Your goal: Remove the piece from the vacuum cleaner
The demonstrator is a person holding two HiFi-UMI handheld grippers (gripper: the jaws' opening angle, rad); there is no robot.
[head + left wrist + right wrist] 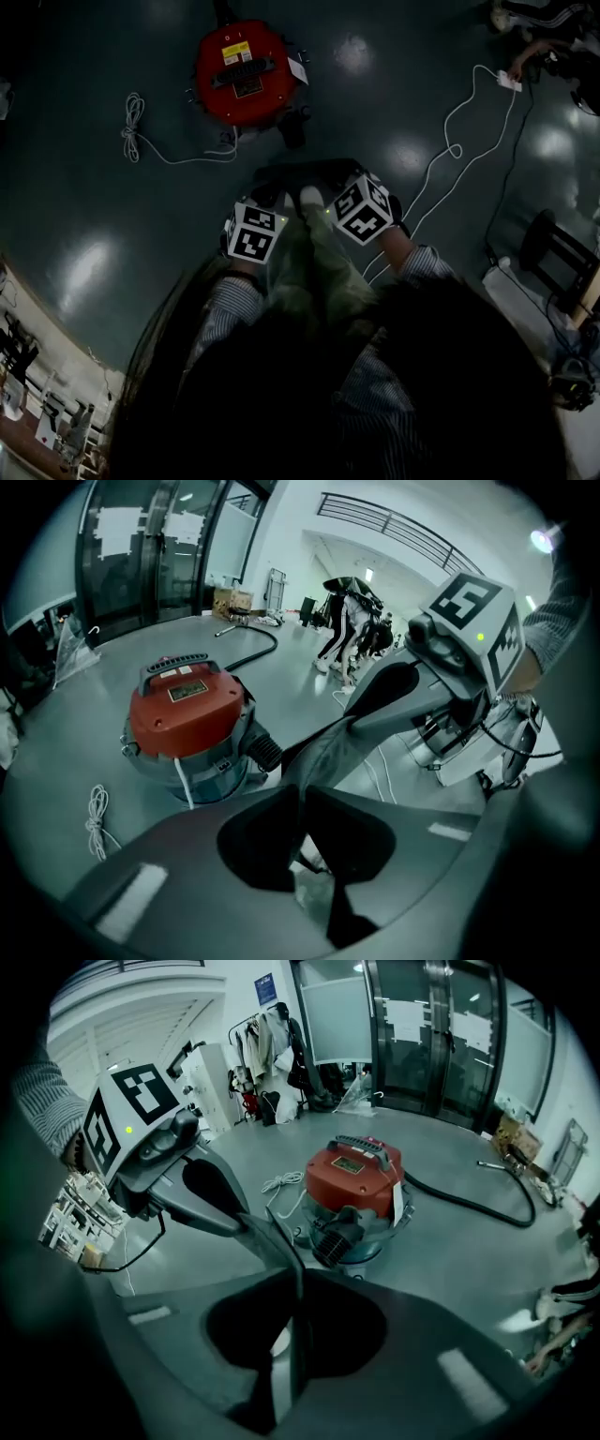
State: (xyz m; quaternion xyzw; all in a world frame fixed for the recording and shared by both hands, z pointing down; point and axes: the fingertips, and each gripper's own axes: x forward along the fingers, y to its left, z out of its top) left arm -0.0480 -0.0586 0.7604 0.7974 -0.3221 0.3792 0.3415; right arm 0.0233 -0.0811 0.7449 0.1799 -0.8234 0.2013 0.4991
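Big open hall w/ glossy dk-grey floor [394,103], ceiling-light glare all over it. The red-lidded round vacuum cleaner [246,70] sits on the floor, white coiled cord [133,127] near it, black hose [469,1199] trailing off. A long white cable [450,141] snakes across at the R. Glass doors [422,1035] stand behind the vac, clothes rack [272,1030] by a white wall. The left gripper [302,794] & right gripper [298,1279] are both pinched narrow on the thin dark-grey flat piece [328,750], held btwn them, off the vac & apart from it.

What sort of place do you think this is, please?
Probably a large indoor hall used as a workspace: polished grey floor, tall glass doors, an upper-level railing, and a clothes rack.
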